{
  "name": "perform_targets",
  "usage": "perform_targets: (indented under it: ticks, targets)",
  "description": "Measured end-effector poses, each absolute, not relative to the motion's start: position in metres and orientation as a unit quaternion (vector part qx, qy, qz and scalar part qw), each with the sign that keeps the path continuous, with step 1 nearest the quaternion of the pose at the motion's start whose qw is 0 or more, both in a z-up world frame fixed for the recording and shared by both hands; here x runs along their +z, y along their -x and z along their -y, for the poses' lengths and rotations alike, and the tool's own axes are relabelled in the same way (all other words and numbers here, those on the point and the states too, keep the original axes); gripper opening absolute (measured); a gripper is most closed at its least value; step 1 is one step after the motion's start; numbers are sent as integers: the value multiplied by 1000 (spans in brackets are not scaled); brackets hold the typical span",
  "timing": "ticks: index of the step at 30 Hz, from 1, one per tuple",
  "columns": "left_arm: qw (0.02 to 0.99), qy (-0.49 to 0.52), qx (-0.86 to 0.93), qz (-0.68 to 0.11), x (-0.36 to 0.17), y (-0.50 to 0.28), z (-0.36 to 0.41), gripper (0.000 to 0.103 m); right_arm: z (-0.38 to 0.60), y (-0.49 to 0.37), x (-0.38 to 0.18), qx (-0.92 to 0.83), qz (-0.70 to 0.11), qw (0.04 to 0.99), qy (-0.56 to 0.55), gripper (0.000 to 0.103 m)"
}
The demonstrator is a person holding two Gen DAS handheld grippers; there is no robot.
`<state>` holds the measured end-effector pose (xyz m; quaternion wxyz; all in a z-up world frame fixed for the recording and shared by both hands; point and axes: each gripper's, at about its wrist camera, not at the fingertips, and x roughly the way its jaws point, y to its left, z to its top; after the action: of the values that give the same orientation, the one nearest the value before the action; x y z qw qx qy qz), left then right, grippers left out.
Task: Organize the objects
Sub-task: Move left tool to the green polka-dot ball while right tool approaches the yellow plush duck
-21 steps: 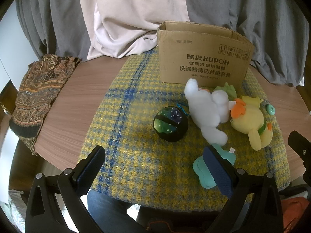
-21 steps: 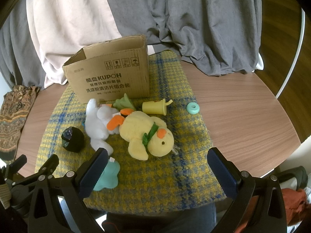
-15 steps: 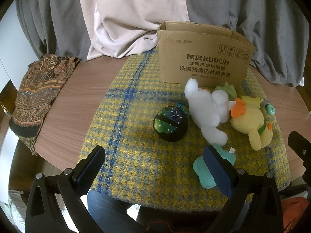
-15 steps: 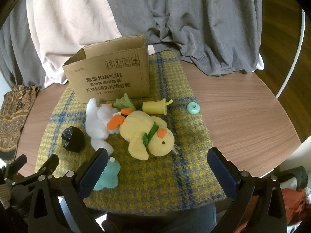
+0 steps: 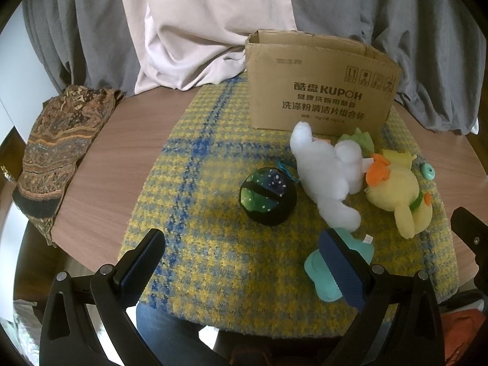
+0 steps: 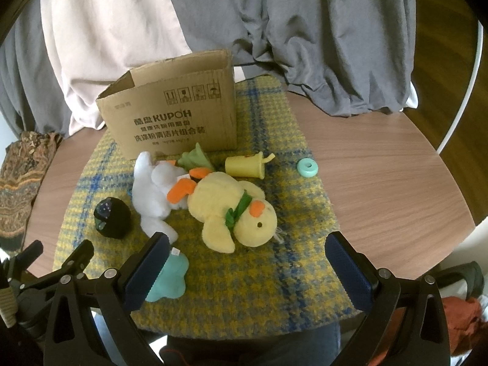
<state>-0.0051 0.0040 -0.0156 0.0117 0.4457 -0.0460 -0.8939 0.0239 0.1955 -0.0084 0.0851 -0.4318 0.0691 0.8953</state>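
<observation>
An open cardboard box (image 5: 320, 85) (image 6: 174, 119) stands at the back of a yellow-blue checked mat (image 5: 213, 244) (image 6: 274, 274). In front of it lie a white plush (image 5: 326, 177) (image 6: 152, 192), a yellow duck plush (image 5: 396, 192) (image 6: 231, 210), a dark dotted ball (image 5: 268, 196) (image 6: 112, 218), a teal plush piece (image 5: 320, 268) (image 6: 167, 280), a yellow toy cup (image 6: 245, 167), a green plush bit (image 6: 193, 160) and a teal ring (image 6: 308, 167) (image 5: 427, 171). My left gripper (image 5: 244, 265) is open and empty at the mat's near edge. My right gripper (image 6: 247, 268) is open and empty, in front of the duck.
The mat lies on a round wooden table (image 6: 381, 183) (image 5: 116, 140). A patterned brown cloth (image 5: 52, 152) (image 6: 18, 183) hangs over the left edge. Grey and pale fabric (image 6: 305, 30) hangs behind the box. The person's legs show below the table edge.
</observation>
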Motion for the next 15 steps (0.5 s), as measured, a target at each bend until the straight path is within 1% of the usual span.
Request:
perform_targets:
  ticks: [15]
  targets:
    - [2, -449, -892, 53, -40, 33, -7, 103, -190, 4, -32, 890, -67, 65, 446, 102]
